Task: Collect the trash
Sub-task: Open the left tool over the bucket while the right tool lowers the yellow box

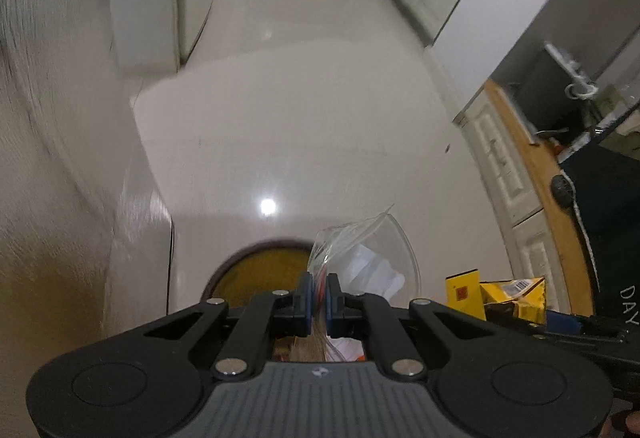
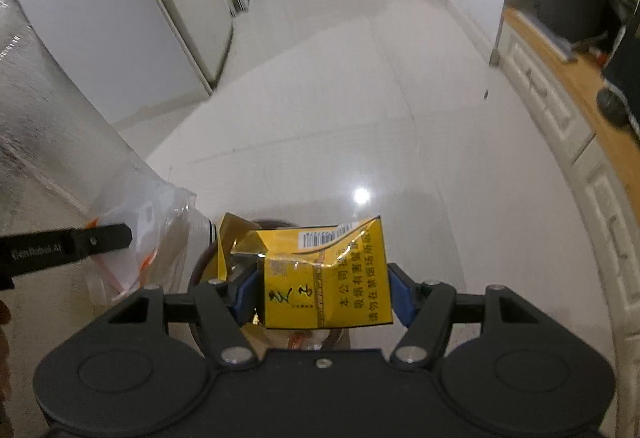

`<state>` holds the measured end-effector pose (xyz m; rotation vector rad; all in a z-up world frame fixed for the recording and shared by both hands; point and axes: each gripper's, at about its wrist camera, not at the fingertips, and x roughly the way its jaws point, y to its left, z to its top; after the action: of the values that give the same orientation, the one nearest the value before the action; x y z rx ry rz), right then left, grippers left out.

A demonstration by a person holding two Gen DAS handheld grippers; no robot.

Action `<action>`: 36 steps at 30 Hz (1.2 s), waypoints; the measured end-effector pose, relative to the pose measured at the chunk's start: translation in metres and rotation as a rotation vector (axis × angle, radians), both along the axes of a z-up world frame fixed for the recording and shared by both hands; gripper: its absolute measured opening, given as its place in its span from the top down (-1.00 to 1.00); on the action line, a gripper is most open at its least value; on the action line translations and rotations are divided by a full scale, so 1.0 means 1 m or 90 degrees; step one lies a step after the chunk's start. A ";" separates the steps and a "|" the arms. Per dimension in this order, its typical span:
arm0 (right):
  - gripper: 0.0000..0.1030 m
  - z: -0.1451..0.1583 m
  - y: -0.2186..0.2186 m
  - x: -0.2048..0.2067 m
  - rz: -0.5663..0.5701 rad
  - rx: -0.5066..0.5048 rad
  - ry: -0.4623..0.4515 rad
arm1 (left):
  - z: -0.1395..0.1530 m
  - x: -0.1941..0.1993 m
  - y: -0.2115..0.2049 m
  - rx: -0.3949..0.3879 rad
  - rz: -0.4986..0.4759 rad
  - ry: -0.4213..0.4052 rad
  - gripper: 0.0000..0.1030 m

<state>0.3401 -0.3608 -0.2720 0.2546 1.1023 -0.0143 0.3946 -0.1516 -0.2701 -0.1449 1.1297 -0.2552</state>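
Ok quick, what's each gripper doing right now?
Left gripper: shut on the clear plastic bag.
Right gripper: shut on the crumpled yellow cigarette pack.

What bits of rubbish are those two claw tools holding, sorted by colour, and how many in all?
Yellow: 1, a crumpled cigarette pack clamped in the right gripper.
Clear: 1, a plastic bag pinched in the left gripper.
Total: 2 pieces, both above a round bin.
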 end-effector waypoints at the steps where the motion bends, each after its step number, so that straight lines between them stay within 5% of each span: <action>1: -0.28 -0.005 0.002 0.003 0.003 -0.001 0.008 | -0.008 0.004 0.004 -0.004 0.011 0.015 0.88; 13: -0.28 -0.044 0.009 0.022 0.026 0.005 0.061 | -0.081 0.030 0.032 -0.008 0.121 0.143 0.82; 18: -0.28 -0.056 0.011 0.033 0.041 0.009 0.076 | -0.100 0.035 0.036 0.026 0.123 0.179 0.18; 26: -0.29 -0.073 0.023 0.044 0.076 0.023 0.100 | -0.107 0.041 0.047 0.087 0.111 0.183 0.10; 33: -0.32 -0.080 0.042 0.048 0.125 0.014 0.096 | -0.108 0.040 0.054 0.133 0.086 0.183 -0.31; 36: -0.56 -0.082 0.045 0.049 0.139 0.015 0.097 | -0.111 0.041 0.054 0.150 0.070 0.187 -0.45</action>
<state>0.3888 -0.3153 -0.3537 0.1550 1.2774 0.1771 0.4356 -0.0979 -0.3811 -0.0347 1.4297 0.0003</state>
